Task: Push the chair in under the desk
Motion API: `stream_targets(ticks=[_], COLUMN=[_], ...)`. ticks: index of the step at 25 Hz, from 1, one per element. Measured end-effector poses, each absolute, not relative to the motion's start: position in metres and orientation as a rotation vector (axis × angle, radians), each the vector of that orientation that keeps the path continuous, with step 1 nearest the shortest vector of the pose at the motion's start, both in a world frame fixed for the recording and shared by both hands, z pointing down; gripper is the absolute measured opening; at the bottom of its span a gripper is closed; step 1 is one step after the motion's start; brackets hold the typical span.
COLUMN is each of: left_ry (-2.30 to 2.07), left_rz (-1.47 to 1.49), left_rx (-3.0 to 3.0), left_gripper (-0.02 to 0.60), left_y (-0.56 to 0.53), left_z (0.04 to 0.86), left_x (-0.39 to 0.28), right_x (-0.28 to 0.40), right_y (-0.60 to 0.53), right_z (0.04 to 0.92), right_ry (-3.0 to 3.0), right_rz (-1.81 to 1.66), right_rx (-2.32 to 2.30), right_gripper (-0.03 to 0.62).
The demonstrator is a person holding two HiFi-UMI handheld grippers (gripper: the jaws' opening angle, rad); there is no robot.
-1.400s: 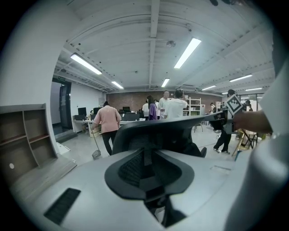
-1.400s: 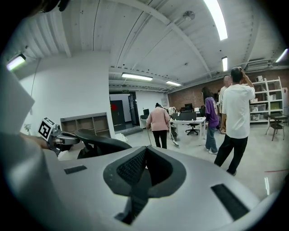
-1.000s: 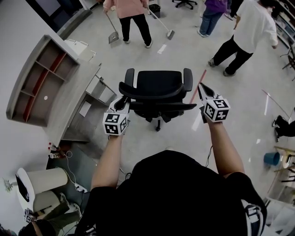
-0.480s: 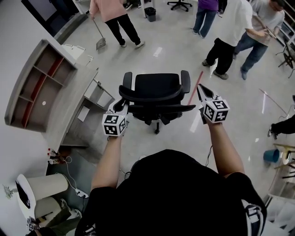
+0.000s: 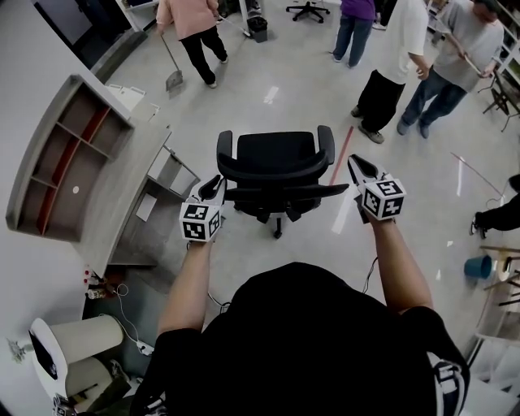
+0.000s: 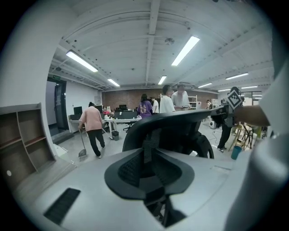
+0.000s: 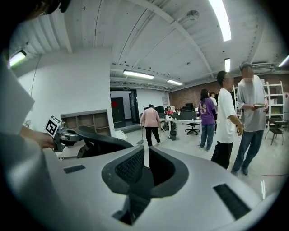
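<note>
A black office chair [image 5: 276, 166] stands on the floor with its back toward me, right of the grey desk [image 5: 122, 195] and its shelf unit [image 5: 61, 154]. My left gripper [image 5: 213, 188] is shut on the left end of the chair's backrest [image 6: 180, 126]; a strip of the backrest's edge sits between its pads [image 6: 151, 140]. My right gripper [image 5: 357, 166] hangs beside the backrest's right end, apart from it. Its jaws [image 7: 145, 155] have just been opening and stand a narrow slit apart with nothing between them.
Several people stand beyond the chair; one in pink [image 5: 191, 24] sweeps with a broom. A red stick [image 5: 341, 154] lies on the floor right of the chair. A blue bucket [image 5: 479, 266] sits at the right edge, and cables [image 5: 130, 325] and a white bin [image 5: 73, 349] lie by the desk.
The left gripper has edged slightly with the backrest's end in it. The right gripper has stayed beside the chair. The people beyond the chair have walked on.
</note>
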State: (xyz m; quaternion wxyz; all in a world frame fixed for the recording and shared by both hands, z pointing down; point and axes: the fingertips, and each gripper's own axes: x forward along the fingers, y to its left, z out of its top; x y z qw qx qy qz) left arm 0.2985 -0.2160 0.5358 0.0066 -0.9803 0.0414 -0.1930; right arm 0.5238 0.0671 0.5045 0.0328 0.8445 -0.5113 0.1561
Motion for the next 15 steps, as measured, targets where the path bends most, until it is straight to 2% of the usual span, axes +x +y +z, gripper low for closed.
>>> stream_targets(ticks=[5, 15], left_ry=[0.013, -0.271], left_rz=[-0.685, -1.000], left_rx=[-3.022, -2.712], left_gripper=[0.066, 0.188], left_y=[-0.215, -0.198], left_z=[0.549, 0.611], left_x=[0.292, 0.287], right_x=[0.510, 0.474], right_y=[0.062, 0.047], right_z=[0.521, 0.576], right_ry=[-1.614, -1.652], right_rz=[0.527, 0.578], right_rx=[2.471, 2.055], right_gripper=[0.084, 0.157])
